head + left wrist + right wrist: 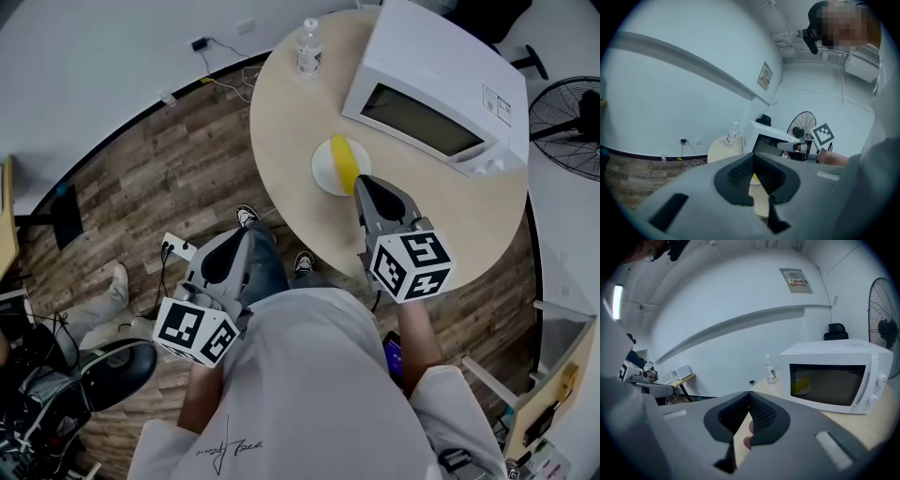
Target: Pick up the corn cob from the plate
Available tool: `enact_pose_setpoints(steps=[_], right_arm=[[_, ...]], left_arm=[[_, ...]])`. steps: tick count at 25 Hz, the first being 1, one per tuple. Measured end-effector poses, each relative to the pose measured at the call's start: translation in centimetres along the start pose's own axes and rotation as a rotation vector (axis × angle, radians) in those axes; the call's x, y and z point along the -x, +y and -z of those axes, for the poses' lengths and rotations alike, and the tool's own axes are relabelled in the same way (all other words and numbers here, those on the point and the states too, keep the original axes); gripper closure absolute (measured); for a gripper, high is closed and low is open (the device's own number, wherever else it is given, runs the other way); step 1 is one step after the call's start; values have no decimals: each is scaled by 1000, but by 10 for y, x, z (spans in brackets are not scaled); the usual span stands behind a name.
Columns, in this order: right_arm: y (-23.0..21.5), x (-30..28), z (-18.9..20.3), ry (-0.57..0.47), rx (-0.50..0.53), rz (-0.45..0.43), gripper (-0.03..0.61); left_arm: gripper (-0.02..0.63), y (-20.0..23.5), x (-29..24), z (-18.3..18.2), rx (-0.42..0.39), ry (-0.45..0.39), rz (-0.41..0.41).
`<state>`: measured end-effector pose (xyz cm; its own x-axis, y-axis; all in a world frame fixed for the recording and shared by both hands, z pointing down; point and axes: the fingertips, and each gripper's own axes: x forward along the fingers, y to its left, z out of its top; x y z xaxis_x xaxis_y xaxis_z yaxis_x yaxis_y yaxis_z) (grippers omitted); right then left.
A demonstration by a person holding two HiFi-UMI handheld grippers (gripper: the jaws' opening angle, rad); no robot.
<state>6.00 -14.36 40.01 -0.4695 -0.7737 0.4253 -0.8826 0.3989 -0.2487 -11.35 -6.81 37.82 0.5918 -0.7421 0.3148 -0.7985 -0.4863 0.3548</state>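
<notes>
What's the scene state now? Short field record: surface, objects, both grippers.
surface: round light wooden table
target: yellow corn cob lying on round white plate
other items: white microwave oven, clear plastic water bottle, both on the table
right gripper: jaws together, empty, tips at the plate's near rim by the cob
left gripper: jaws together, empty, held low beside the table
task: cob not yet picked up

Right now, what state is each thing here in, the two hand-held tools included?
plate, flat on the table, corn on it.
corn cob, lying on the plate, not picked up.
right tool, shut, empty, tip near the plate.
left tool, shut, empty.
microwave, door closed.
water bottle, upright, cap on.
fan, cannot tell whether it is spinning.
</notes>
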Motion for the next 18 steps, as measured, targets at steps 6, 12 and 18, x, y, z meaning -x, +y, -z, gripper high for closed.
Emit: enact_pose_setpoints(steps=[6,12,18], right_arm=[[-9,-11,8,16,-24,1,565],[-17,-21,13,35,-26,13,565],[-29,-32,20,64,-30,28,565]], left_arm=[[613,2,-5,4,4,23,0],[614,7,-7,5,10,33,-13],[614,12,-9,9,21,47,-23]])
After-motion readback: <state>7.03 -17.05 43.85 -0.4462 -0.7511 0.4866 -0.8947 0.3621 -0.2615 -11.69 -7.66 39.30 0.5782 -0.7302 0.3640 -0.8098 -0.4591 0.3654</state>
